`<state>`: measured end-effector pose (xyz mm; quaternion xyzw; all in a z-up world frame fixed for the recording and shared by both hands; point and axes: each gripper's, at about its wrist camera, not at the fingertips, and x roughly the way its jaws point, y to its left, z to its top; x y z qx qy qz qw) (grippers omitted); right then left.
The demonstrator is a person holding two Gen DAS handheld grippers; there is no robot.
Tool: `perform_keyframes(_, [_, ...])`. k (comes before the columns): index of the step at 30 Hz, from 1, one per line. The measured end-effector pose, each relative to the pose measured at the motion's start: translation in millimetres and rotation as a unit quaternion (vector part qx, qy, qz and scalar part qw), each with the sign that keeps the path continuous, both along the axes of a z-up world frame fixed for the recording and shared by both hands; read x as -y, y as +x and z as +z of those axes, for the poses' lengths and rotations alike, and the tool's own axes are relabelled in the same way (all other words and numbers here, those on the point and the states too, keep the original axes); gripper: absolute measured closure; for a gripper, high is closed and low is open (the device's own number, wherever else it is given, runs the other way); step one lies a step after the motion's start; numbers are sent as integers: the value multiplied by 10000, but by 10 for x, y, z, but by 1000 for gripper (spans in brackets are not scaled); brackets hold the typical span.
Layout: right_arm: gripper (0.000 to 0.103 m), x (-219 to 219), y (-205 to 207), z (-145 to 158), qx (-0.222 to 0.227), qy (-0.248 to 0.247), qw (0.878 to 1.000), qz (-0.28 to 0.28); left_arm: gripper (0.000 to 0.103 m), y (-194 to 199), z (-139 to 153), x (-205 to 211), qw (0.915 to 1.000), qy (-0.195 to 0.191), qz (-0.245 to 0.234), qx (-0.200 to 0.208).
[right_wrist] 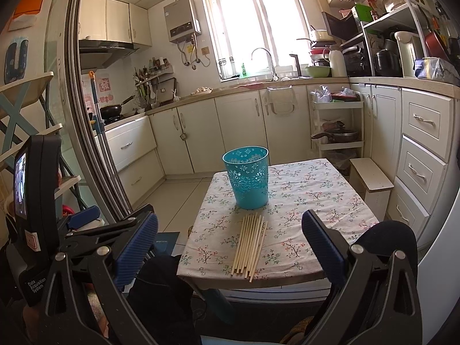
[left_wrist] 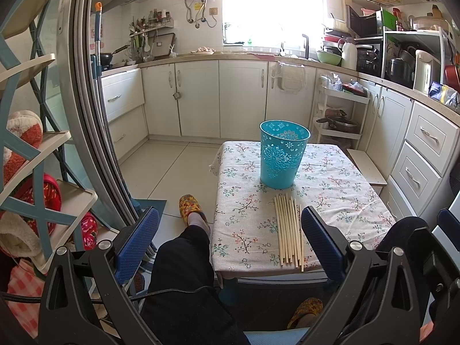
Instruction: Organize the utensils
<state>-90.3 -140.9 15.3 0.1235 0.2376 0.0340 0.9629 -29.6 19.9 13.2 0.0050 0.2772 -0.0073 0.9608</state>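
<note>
Chopsticks (left_wrist: 289, 231) lie in a loose bundle at the near edge of the cloth-covered desk (left_wrist: 339, 189), just in front of an upright, empty-looking blue basket (left_wrist: 283, 155), as both hand-held grippers, left (left_wrist: 230, 247) and right (right_wrist: 230, 253), hang short of the desk, spread wide and empty. No stick looks gathered yet; the next move likely calls for pinching sticks and dropping them into the basket, with nothing in the way.

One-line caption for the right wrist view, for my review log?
Open right claw hangs before a floral-cloth table where loose wooden chopsticks lie near an upright teal cup.
</note>
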Motion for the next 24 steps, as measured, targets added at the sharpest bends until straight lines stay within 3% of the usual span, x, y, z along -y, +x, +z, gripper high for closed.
perform_keyframes(13, [7,-21,77,-27,-104,-28,9999,15,8,87,-32,43,9999,39,-85,-90])
perform_keyframes(24, [7,87,536,-249,-652,-18,9978,-68,8,608,-295,-40,9984,-55,-86,-554])
